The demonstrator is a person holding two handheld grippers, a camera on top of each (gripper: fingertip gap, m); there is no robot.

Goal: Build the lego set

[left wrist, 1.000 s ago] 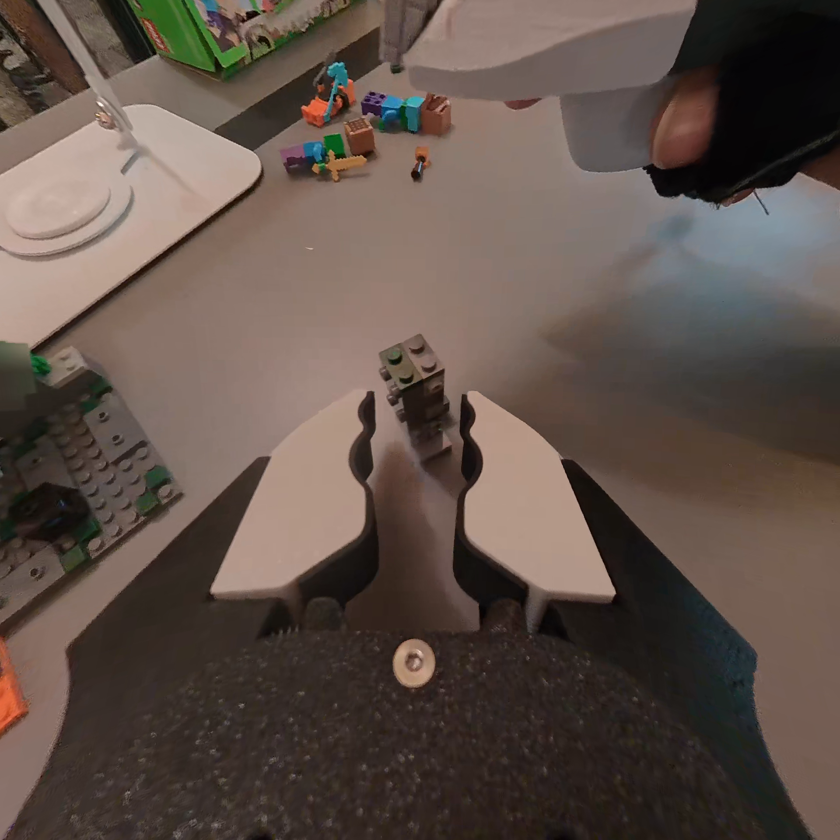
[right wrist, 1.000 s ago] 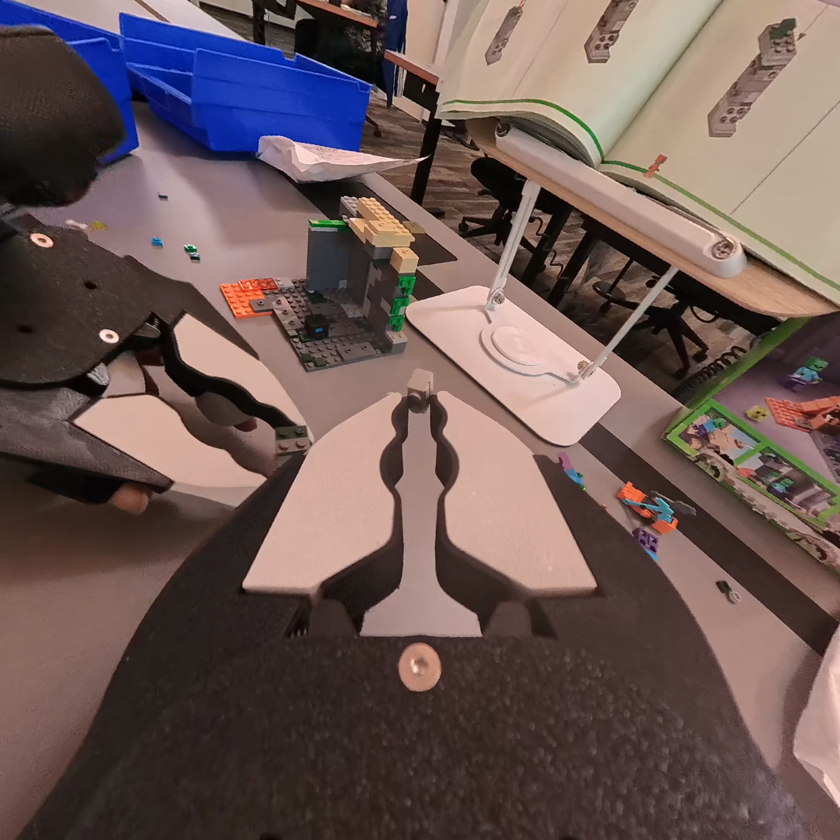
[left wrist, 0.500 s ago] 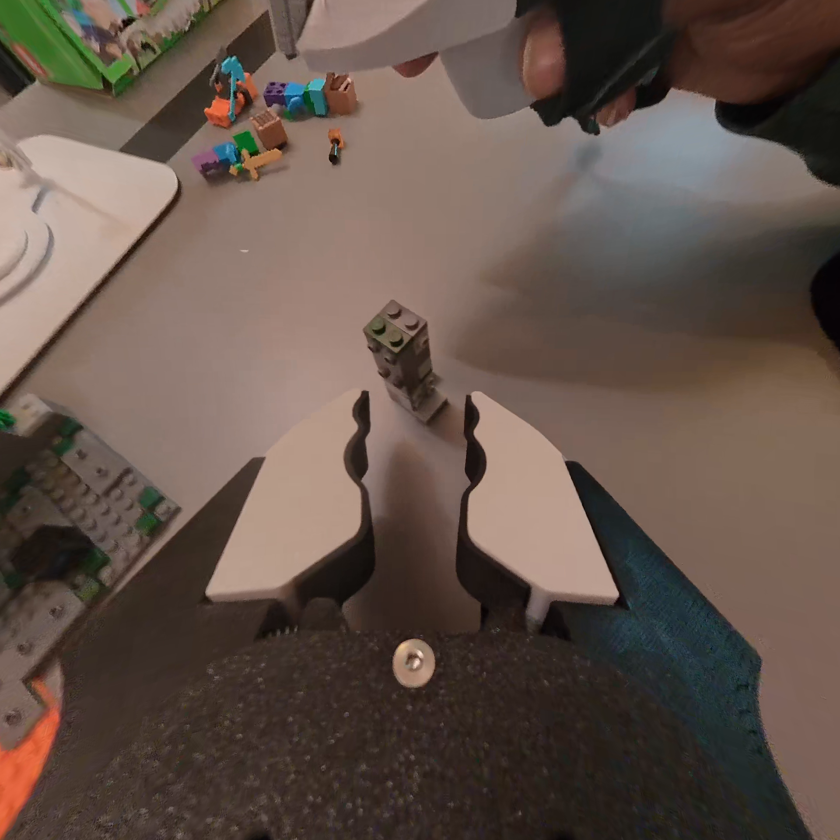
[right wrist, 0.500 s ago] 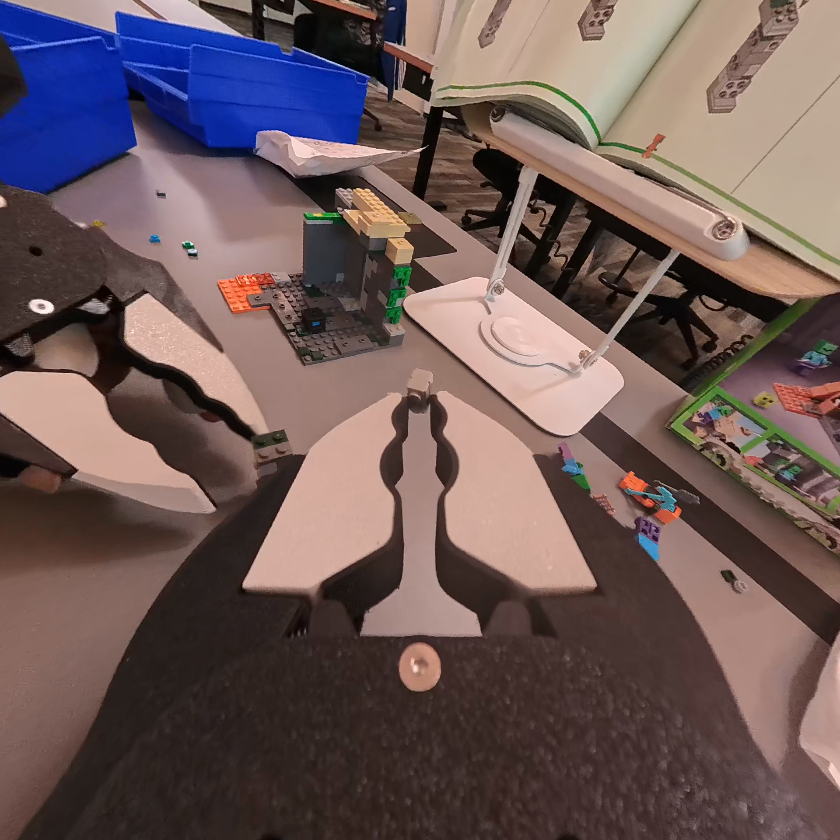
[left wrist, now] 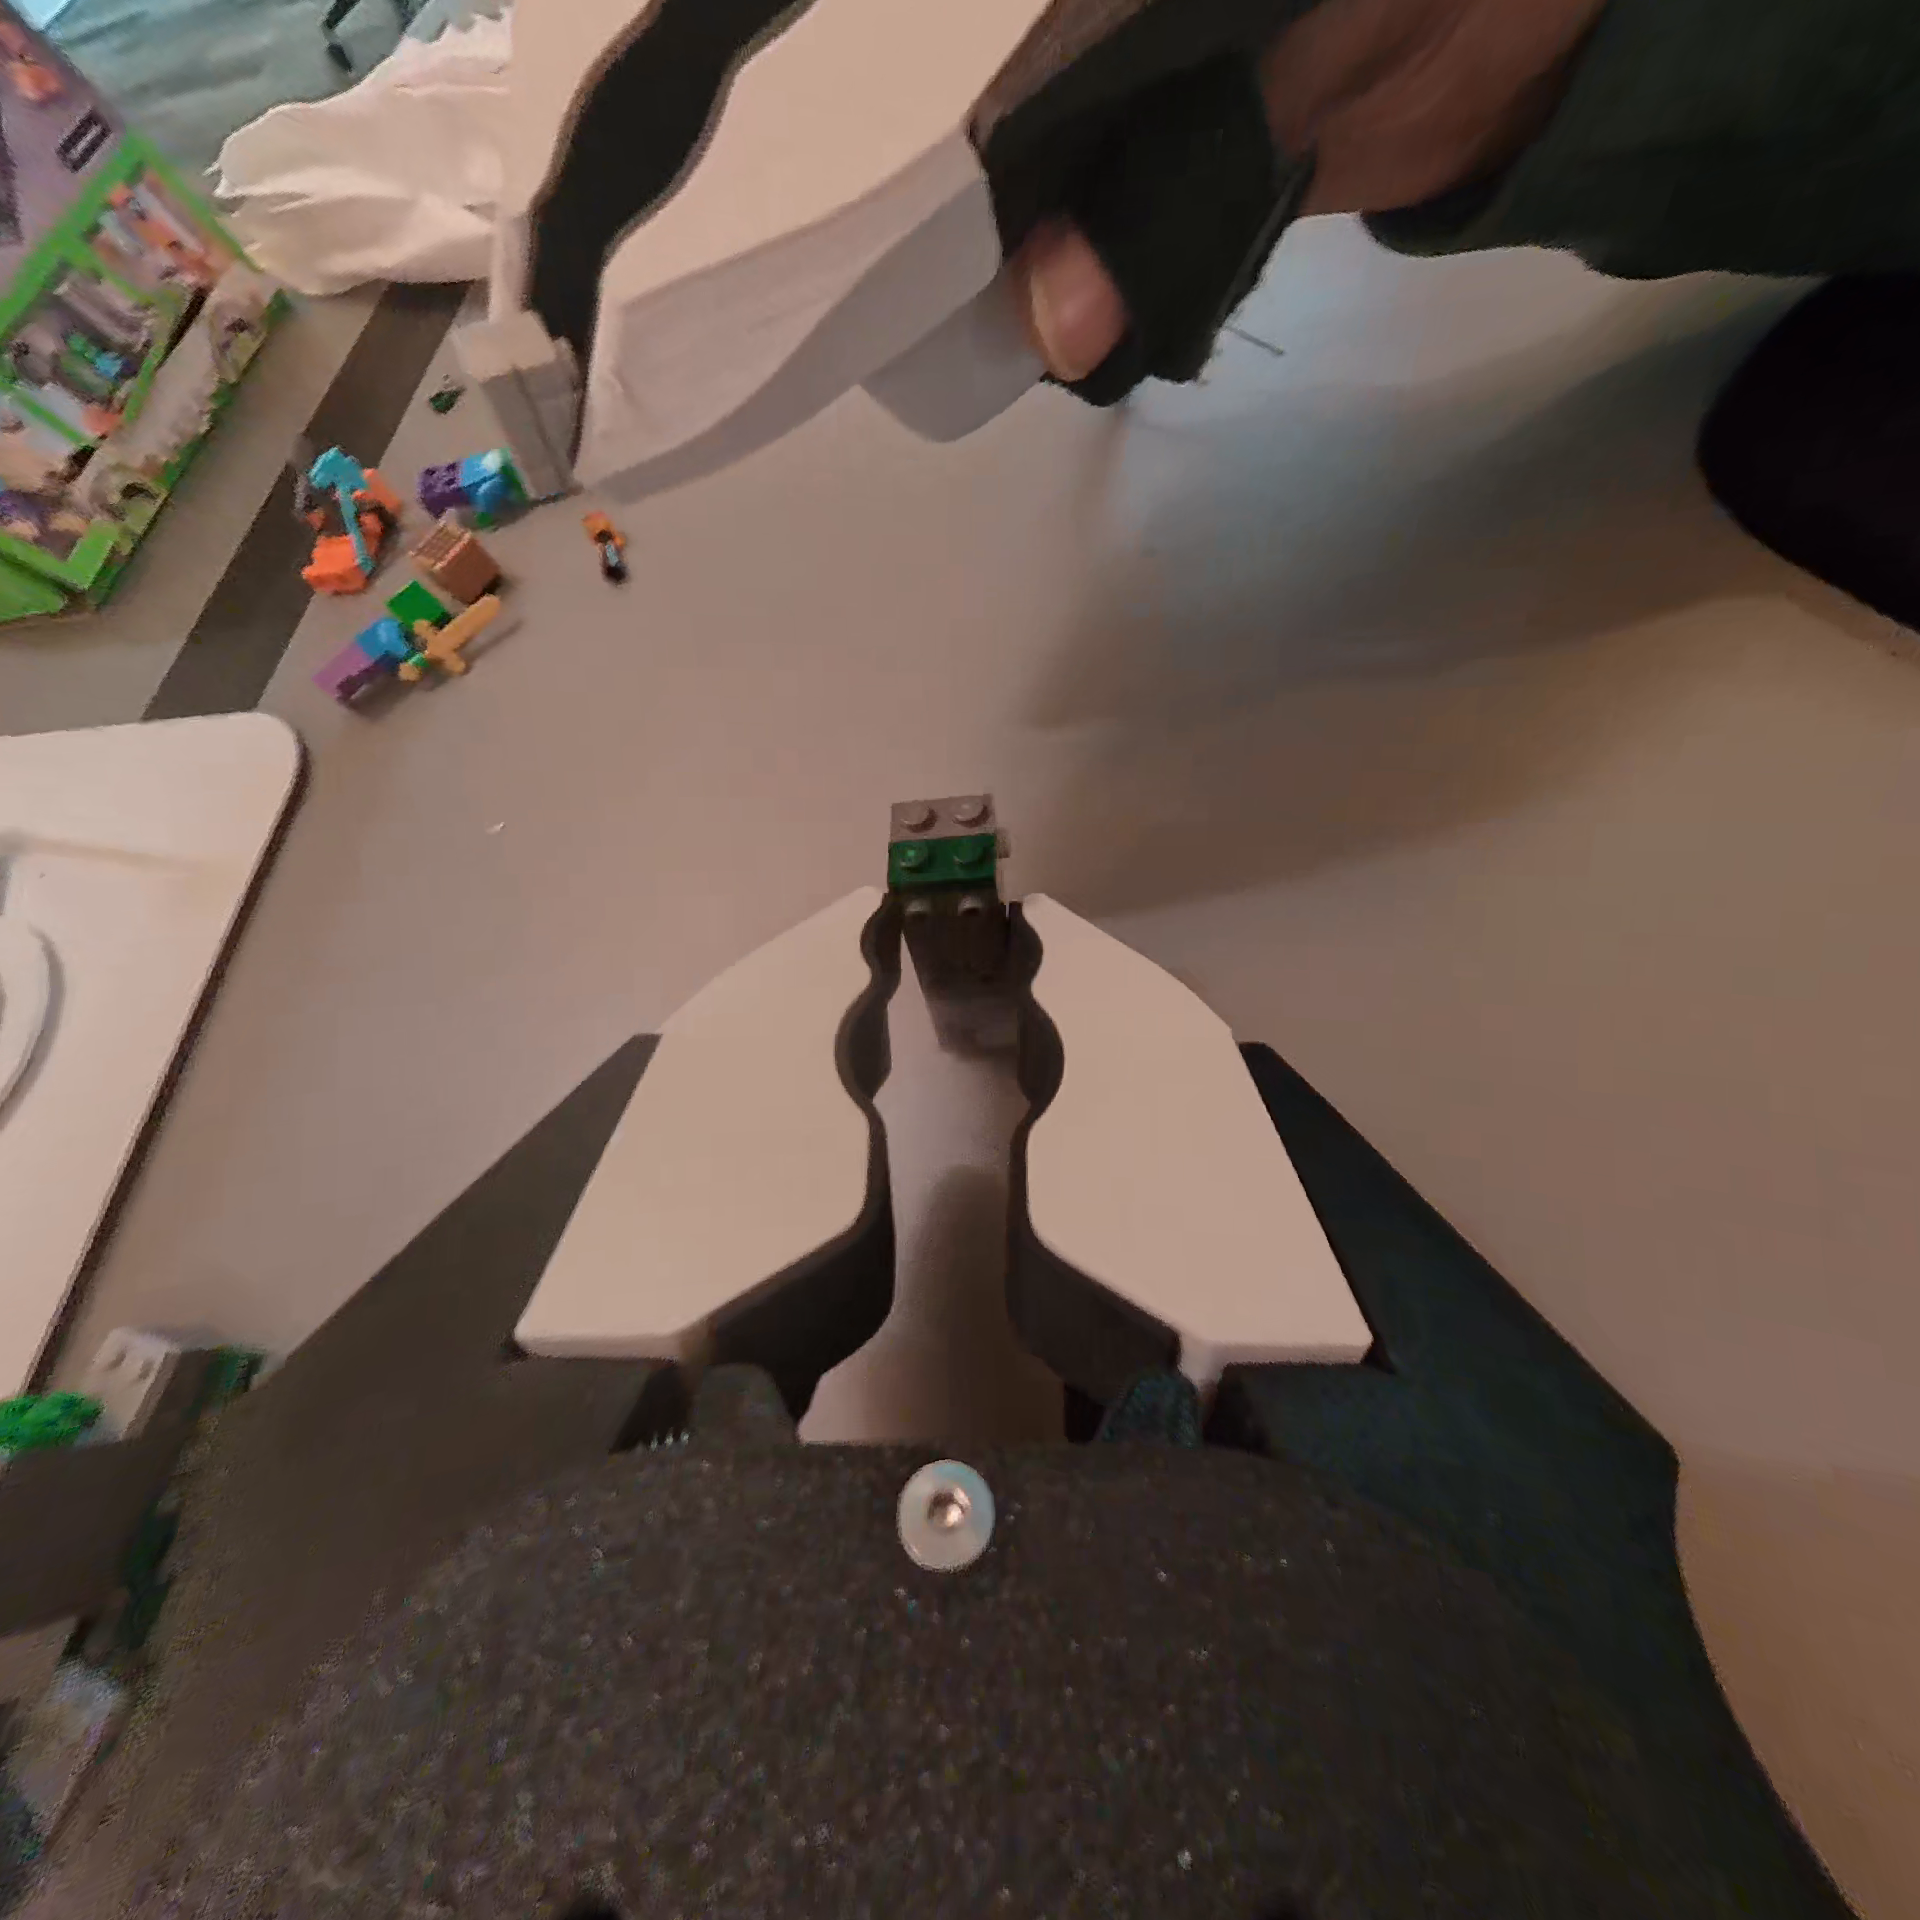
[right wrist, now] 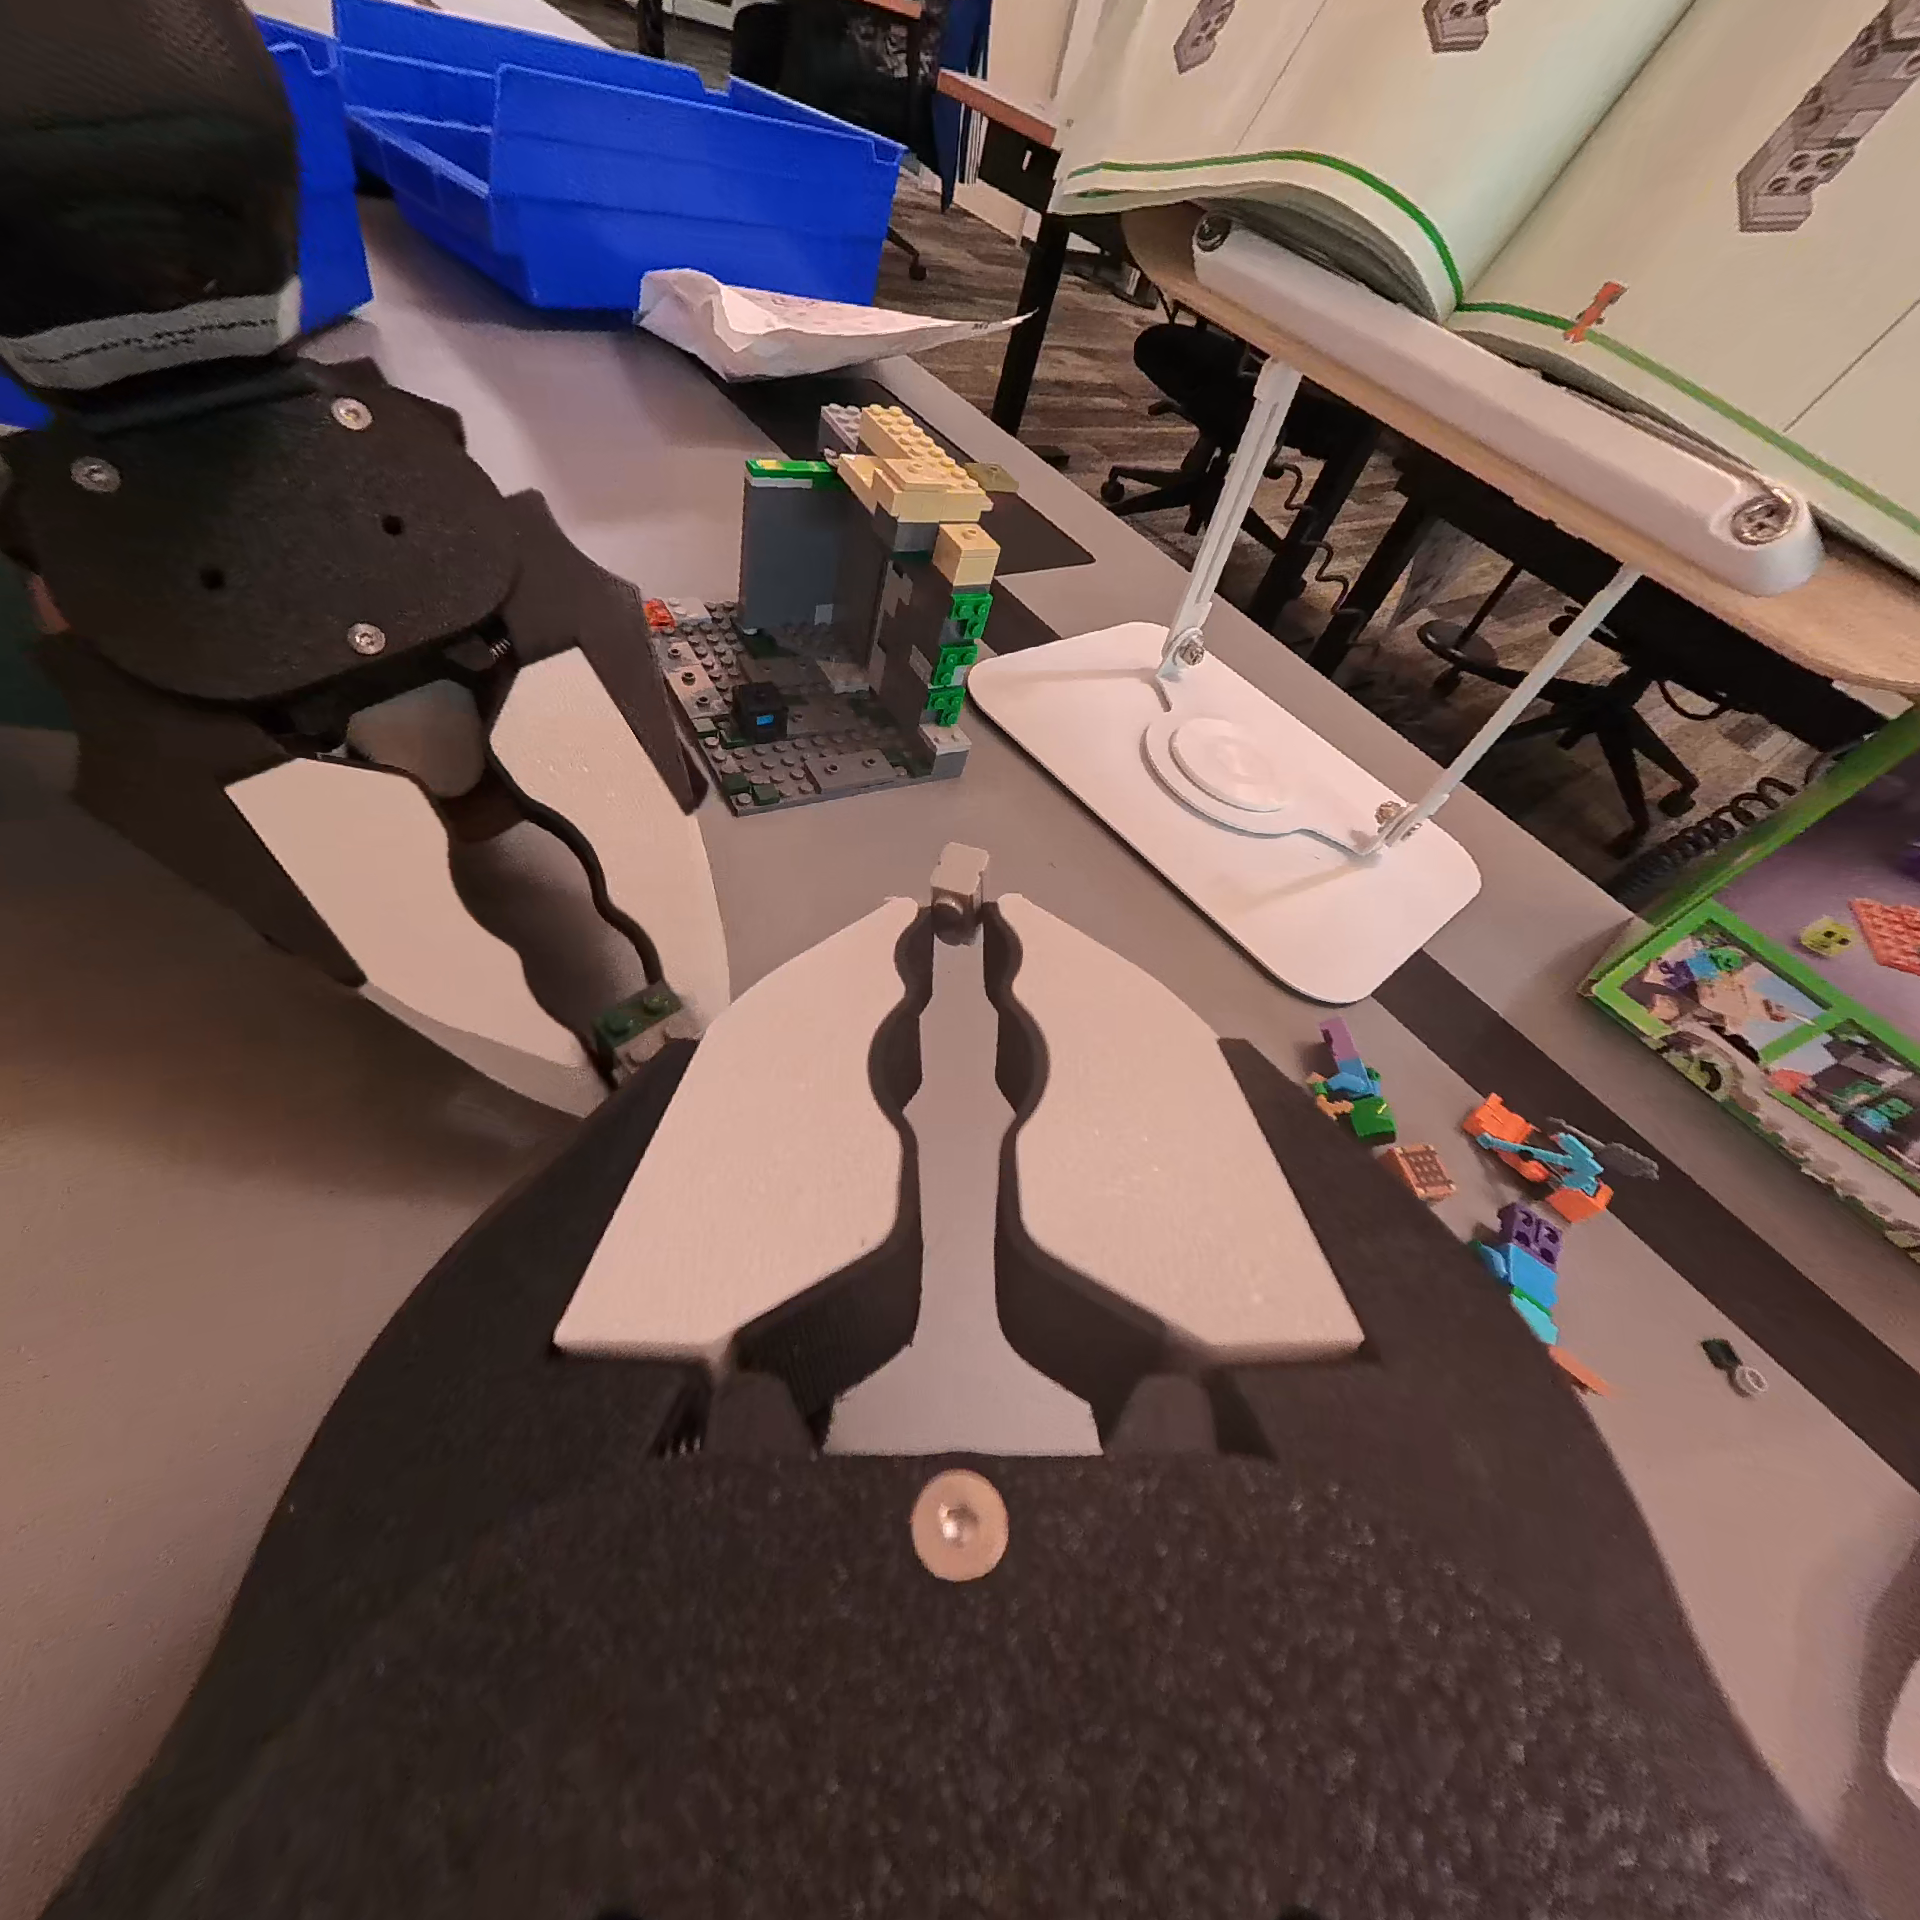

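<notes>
- The left gripper (left wrist: pixel 945 914) pinches a small brick stack (left wrist: pixel 948 868) at its tips; the stack's top shows a grey half and a green half, each with two studs, and its darker lower part sits between the fingers (left wrist: pixel 758 1122).
- In the right wrist view the same stack (right wrist: pixel 636 1023) shows at the left gripper's (right wrist: pixel 634 1013) tips, low over the grey table (right wrist: pixel 208 1195); whether it touches the table I cannot tell.
- The right gripper (right wrist: pixel 958 914) has its jaws nearly together, nipping a small grey brick (right wrist: pixel 961 878) at the very tips.
- In the left wrist view that grey brick (left wrist: pixel 525 405) hangs from the right gripper (left wrist: pixel 530 322) above the loose pieces, and a gloved hand (left wrist: pixel 1164 197) holds the gripper's handle.
- A partly built model (right wrist: pixel 842 634) stands on its grey baseplate toward the table's far side, with a grey wall, tan plates on top and green bricks down one corner.
- Just to its right lies the white base (right wrist: pixel 1226 790) of a stand that carries an open booklet (right wrist: pixel 1558 156).
- Loose pieces (right wrist: pixel 1507 1195) in orange, blue, purple and green lie near the table's right edge, beside a dark strip.
- A green box (right wrist: pixel 1787 1039) lies beyond that strip.
- Blue bins (right wrist: pixel 623 177) and a crumpled paper (right wrist: pixel 810 327) sit at the far edge.
</notes>
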